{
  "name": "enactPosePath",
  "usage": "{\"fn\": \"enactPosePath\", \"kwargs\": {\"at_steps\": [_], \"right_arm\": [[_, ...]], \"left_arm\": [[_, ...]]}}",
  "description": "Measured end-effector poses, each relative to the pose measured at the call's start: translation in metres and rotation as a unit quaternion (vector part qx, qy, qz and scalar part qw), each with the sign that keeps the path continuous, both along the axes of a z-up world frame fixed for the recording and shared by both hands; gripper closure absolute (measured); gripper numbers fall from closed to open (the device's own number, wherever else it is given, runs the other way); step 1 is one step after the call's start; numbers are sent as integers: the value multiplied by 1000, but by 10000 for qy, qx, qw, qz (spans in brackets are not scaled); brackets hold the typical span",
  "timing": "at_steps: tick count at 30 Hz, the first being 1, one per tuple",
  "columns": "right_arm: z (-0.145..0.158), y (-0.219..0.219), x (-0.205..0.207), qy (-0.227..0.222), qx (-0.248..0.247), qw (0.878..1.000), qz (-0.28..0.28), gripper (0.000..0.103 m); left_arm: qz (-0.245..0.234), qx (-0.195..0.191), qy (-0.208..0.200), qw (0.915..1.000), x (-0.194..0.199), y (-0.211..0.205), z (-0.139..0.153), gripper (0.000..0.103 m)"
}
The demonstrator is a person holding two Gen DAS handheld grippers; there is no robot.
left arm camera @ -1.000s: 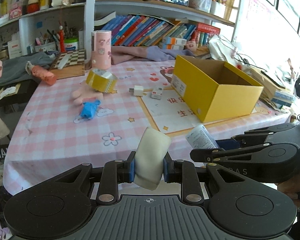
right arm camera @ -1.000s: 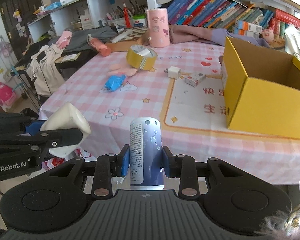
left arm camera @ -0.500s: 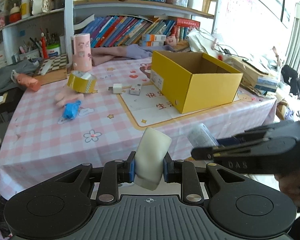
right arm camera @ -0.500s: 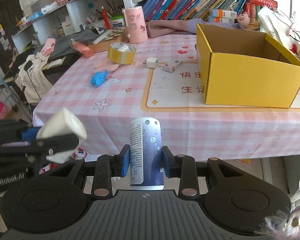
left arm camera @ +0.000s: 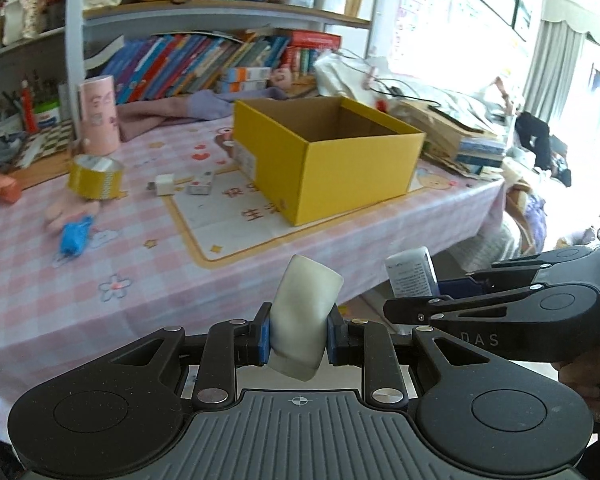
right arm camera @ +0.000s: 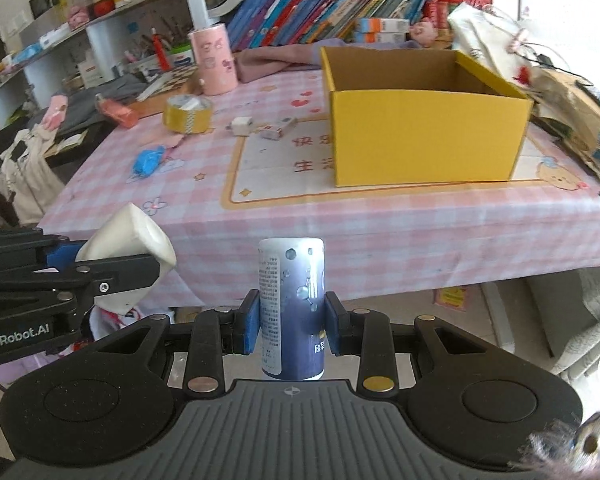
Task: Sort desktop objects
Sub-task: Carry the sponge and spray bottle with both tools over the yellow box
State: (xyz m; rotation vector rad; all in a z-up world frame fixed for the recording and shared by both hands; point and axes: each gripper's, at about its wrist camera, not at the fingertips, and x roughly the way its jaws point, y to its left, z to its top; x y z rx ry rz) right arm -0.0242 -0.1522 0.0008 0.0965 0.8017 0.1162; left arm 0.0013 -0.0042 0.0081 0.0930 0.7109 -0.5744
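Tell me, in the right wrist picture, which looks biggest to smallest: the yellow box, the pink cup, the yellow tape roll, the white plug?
1. yellow box
2. pink cup
3. yellow tape roll
4. white plug
The cup stands farther back, so its lead over the tape is not an effect of nearness.
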Motion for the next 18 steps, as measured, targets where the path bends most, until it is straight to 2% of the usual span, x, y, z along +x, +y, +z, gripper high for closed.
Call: {"fn": "enactPosePath", "kwargs": {"at_steps": [18], "right_arm": [[2, -37, -30, 15, 5, 9969, -791, 73]], "left_arm": [[-1001, 59, -142, 9949, -2, -52, 1, 79]]}}
